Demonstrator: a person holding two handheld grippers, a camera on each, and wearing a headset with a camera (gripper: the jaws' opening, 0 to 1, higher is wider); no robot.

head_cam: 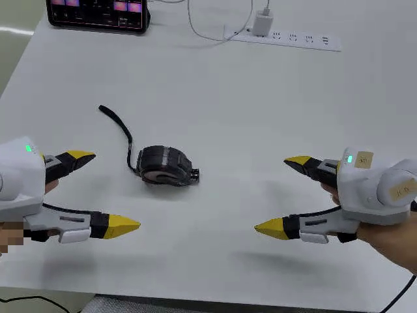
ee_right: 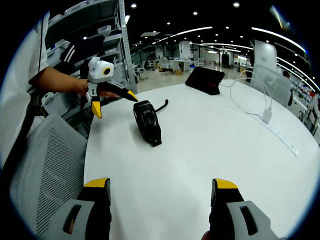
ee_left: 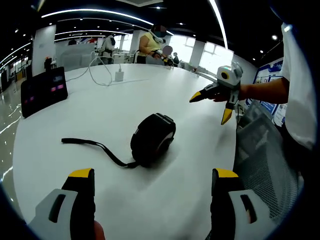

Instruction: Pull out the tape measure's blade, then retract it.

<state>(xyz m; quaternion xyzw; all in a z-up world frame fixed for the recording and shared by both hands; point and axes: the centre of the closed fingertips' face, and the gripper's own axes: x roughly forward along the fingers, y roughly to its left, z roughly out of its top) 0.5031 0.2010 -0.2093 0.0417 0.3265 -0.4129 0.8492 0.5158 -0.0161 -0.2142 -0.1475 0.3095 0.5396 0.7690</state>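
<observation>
A black tape measure [head_cam: 165,166] lies on the white table [head_cam: 260,111], its blade fully in and its black wrist strap [head_cam: 119,129] trailing toward the back left. The left gripper view has the tape measure [ee_left: 153,138] straight ahead; in the right gripper view the tape measure [ee_right: 147,120] lies farther off. My left gripper [head_cam: 109,190] stands open to the left of it, nothing between its yellow-tipped fingers. My right gripper [head_cam: 281,194] stands open well to the right, also holding nothing. Each gripper faces the tape measure from its own side.
A dark tablet [head_cam: 98,14] with a lit screen lies at the back left. A white power strip [head_cam: 287,38] with a plugged-in charger [head_cam: 262,24] and cable [head_cam: 195,19] runs along the back. A mesh chair [ee_right: 45,165] stands at the table's near edge. People stand in the far background [ee_left: 155,42].
</observation>
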